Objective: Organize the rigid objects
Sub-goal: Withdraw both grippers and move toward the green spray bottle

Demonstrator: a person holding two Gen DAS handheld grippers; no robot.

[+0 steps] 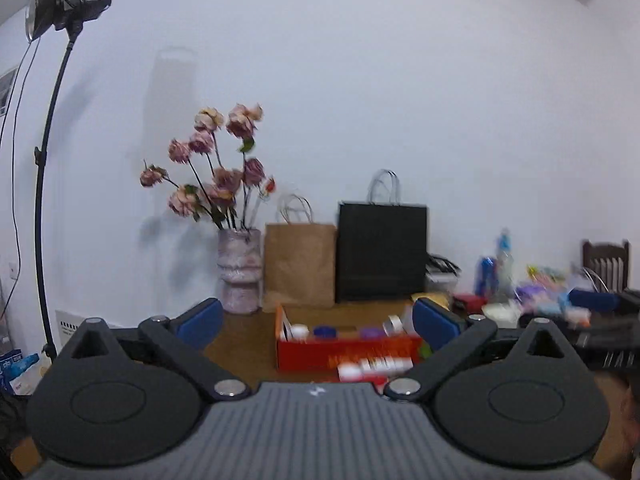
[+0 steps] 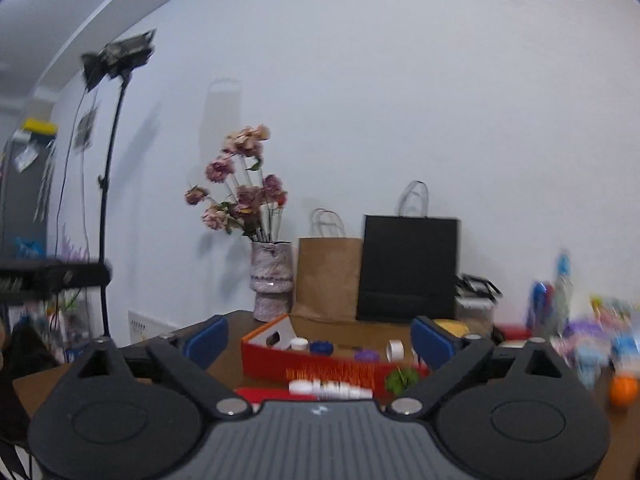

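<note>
Nearest item: left gripper (image 1: 318, 322), blue-padded fingers spread wide, nothing between them, held level above the near edge of the wooden table (image 1: 240, 340). Right gripper (image 2: 318, 338): likewise spread and empty, at similar height.

Red box (image 1: 344, 354): open-topped, mid-table, directly ahead of both grippers. Contents, as far as blur allows: white-capped jar (image 2: 299, 344) at left, blue lid (image 2: 321, 347), purple lid (image 2: 367, 356), white tape roll (image 2: 395, 348) toward the right.

Loose items near side of box: row of small white-and-red containers (image 2: 330, 389), touching or just beside the front wall; green object (image 2: 401, 379) at its right corner. Orange ball (image 2: 623, 390) well apart, far right.

Background: pink vase (image 1: 239, 270) with dried flowers (image 1: 212, 164), brown paper bag (image 1: 300, 266), black paper bag (image 1: 382, 252), all against the far wall. Cluttered, blurred heap of bottles and packets (image 1: 532, 292) at right. Studio lamp (image 1: 70, 4) on stand, far left.

Status, judged: sorting partly done, since the box already holds several pieces; neither tool is engaged, so this reads as an approach between picks. The next move calls for lowering one gripper onto a loose container, squaring the fingers round it, then pressing them together.
</note>
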